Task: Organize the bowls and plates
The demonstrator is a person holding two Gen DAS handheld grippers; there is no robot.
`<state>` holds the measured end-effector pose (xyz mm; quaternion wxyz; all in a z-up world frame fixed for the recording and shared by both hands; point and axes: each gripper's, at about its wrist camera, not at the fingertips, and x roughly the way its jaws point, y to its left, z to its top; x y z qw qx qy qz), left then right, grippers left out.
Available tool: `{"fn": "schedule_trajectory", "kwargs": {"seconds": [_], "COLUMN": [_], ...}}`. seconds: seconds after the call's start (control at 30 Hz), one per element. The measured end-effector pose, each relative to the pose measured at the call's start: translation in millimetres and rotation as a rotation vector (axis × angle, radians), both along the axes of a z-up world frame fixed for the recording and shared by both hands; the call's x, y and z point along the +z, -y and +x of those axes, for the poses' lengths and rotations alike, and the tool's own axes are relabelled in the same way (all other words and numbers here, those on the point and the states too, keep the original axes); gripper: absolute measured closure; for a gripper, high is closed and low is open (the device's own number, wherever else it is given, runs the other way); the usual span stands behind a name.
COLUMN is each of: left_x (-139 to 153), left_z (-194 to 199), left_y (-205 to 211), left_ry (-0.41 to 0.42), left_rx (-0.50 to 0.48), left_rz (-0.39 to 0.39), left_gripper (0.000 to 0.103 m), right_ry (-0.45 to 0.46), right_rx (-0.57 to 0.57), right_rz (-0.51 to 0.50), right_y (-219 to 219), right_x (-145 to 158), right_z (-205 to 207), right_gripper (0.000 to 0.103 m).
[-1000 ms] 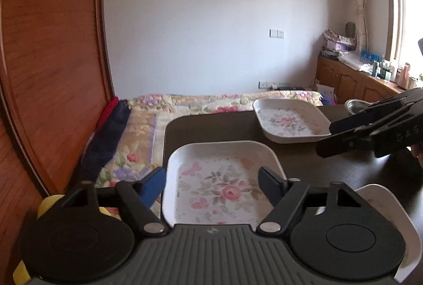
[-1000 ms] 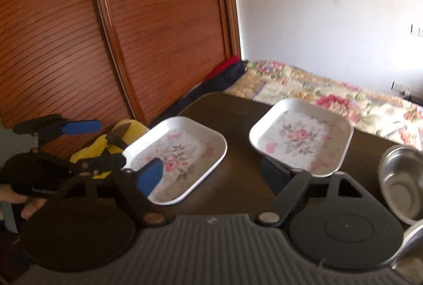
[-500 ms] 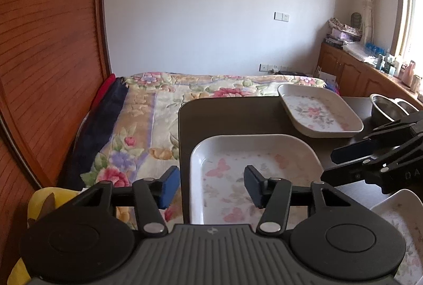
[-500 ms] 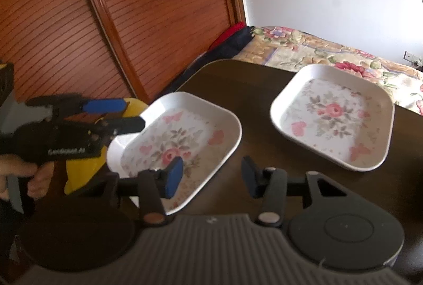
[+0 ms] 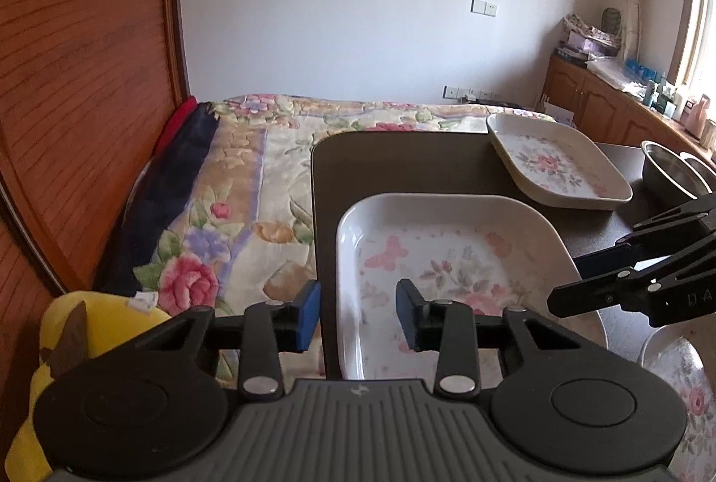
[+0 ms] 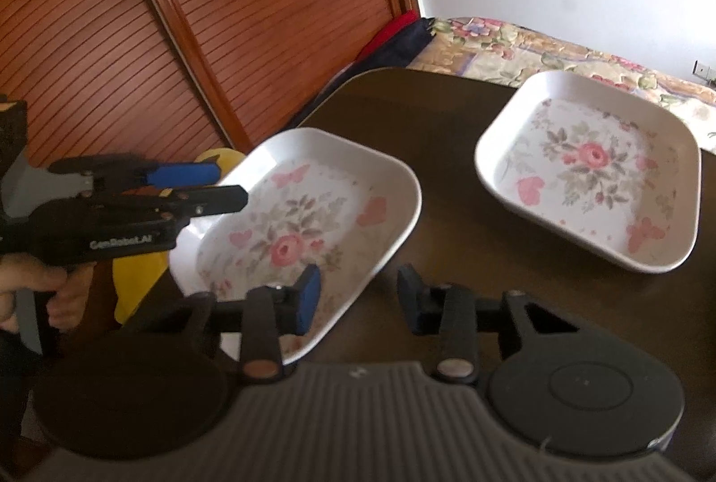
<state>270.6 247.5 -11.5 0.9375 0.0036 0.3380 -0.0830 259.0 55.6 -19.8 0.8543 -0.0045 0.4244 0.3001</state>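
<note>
table (image 6: 447,151): dark | near floral plate (image 6: 304,213) | far floral plate (image 6: 590,168) | steel bowls (image 5: 671,168)

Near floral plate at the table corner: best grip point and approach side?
Judging by its shape, take the near plate by its raised rim, one finger inside and one outside, since it lies flat and is too wide to span. The left gripper, jaws just closing, straddles the left rim from the table edge; the right gripper straddles the opposite rim. Neither pinches yet.
</note>
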Motion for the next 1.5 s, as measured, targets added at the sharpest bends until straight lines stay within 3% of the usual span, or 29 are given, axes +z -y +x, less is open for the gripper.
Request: {"fn": "schedule_trajectory", "kwargs": {"seconds": [0.07,0.2,0.33,0.8,1.5], "left_x": [-2,-4,-4,4,61], "left_z": [-1,-2,-4,-19,-70], "left_y": [0,0,-1,4,44], "left_ry": [-0.001,-0.006,-0.001,0.034,0.162], "left_rx": [0.006,0.007,0.026,0.033,0.011], "left_rz": [0.007,0.011,0.027,-0.009,0.022], "left_gripper": [0.037,0.05,0.064,0.065,0.065], "right_ry": [-0.004,-0.006,-0.001,0.032,0.157], "right_rx": [0.009,0.029,0.031,-0.031,-0.073], "right_rz": [0.005,0.011,0.008,0.021,0.088], "right_y": [-1,-3,-2,7,44], "right_x": [-2,-2,-1,0,45], "right_z": [-1,-1,1,0,-35], "right_gripper": [0.069,0.079,0.08,0.088,0.094]}}
